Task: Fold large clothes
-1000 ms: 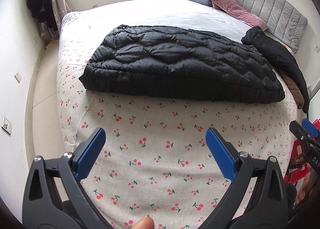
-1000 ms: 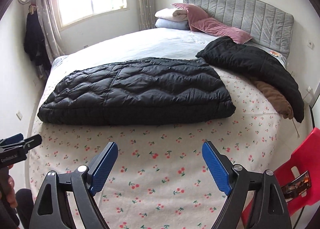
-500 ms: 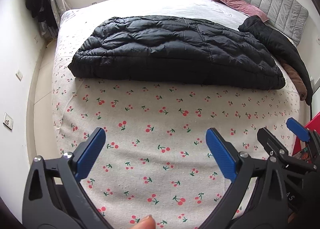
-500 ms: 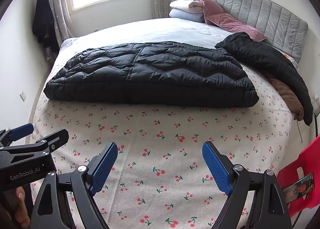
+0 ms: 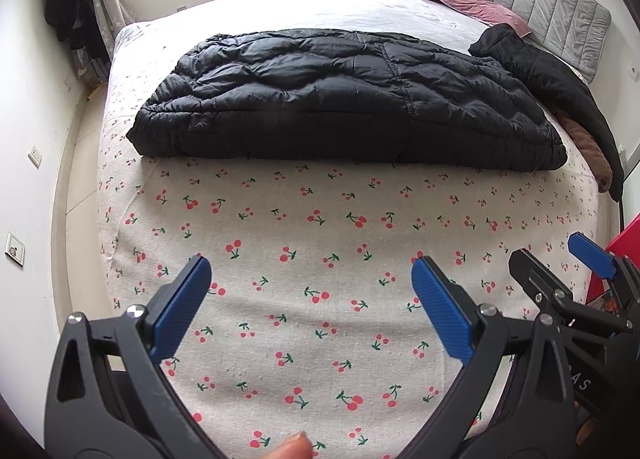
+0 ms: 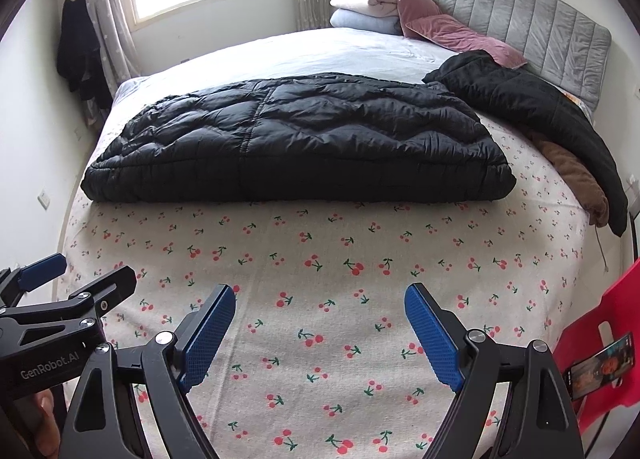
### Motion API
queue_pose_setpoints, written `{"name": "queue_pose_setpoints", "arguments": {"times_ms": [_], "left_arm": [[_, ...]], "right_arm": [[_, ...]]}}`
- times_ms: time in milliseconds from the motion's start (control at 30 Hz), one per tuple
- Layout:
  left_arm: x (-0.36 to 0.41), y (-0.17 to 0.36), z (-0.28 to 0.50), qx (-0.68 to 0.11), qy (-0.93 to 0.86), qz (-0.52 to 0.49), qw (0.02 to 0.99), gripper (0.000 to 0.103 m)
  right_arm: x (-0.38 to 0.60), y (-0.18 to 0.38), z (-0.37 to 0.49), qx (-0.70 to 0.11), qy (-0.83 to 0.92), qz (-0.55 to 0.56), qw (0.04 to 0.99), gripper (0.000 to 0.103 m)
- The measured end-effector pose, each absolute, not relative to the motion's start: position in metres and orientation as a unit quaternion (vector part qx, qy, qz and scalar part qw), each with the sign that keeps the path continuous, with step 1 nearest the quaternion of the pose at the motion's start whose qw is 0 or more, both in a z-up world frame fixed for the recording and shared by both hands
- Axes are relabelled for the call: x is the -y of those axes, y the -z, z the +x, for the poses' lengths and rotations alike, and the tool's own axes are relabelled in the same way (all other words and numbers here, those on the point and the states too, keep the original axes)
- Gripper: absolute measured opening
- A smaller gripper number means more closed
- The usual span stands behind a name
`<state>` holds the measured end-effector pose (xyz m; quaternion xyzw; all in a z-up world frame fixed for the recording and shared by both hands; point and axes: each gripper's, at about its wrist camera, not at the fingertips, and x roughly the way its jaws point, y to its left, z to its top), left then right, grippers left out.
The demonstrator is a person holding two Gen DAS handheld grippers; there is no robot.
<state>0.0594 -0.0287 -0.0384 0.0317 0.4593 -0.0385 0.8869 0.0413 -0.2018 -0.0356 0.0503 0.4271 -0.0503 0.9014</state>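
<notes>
A black quilted down coat (image 5: 340,99) lies folded flat across the bed's cherry-print sheet (image 5: 320,243); it also shows in the right wrist view (image 6: 296,139). My left gripper (image 5: 312,279) is open and empty above the sheet, short of the coat's near edge. My right gripper (image 6: 320,307) is open and empty, also over the sheet in front of the coat. The right gripper shows at the right of the left wrist view (image 5: 560,271); the left gripper shows at the left of the right wrist view (image 6: 76,275).
A second black jacket (image 6: 532,107) and a brown garment (image 6: 576,175) lie at the bed's right edge. Pillows (image 6: 372,11) and a grey headboard (image 6: 520,19) are at the back. A red chair (image 6: 612,347) with a phone stands to the right. Dark clothes (image 6: 80,55) hang by the window.
Both grippers have moved forward over the bed towards the coat and closer to each other. Both stayed open and empty. The coat has not moved.
</notes>
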Motion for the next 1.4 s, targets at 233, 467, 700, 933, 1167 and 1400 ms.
{"name": "queue_pose_setpoints", "arguments": {"times_ms": [233,467,700,933,1167,1400], "left_arm": [[0.0267,0.0384,0.0593,-0.457,0.038,0.034,0.888,0.1],[0.0286,0.0386,0.0571,-0.458,0.04,0.034,0.887,0.1],[0.0289,0.0375,0.0562,-0.459,0.041,0.034,0.887,0.1],[0.031,0.0381,0.055,-0.46,0.042,0.036,0.886,0.1],[0.0312,0.0391,0.0551,-0.462,0.041,0.036,0.885,0.1],[0.0298,0.0421,0.057,-0.465,0.037,0.037,0.884,0.1]], "right_arm": [[0.201,0.0346,0.0397,-0.426,0.059,0.048,0.901,0.088],[0.2036,0.0336,0.0372,-0.426,0.061,0.051,0.901,0.088],[0.2039,0.0333,0.0359,-0.425,0.06,0.054,0.902,0.088],[0.2048,0.0341,0.035,-0.427,0.062,0.057,0.9,0.088],[0.204,0.0359,0.0357,-0.429,0.061,0.056,0.899,0.088],[0.2025,0.0377,0.0369,-0.43,0.062,0.054,0.899,0.088]]}}
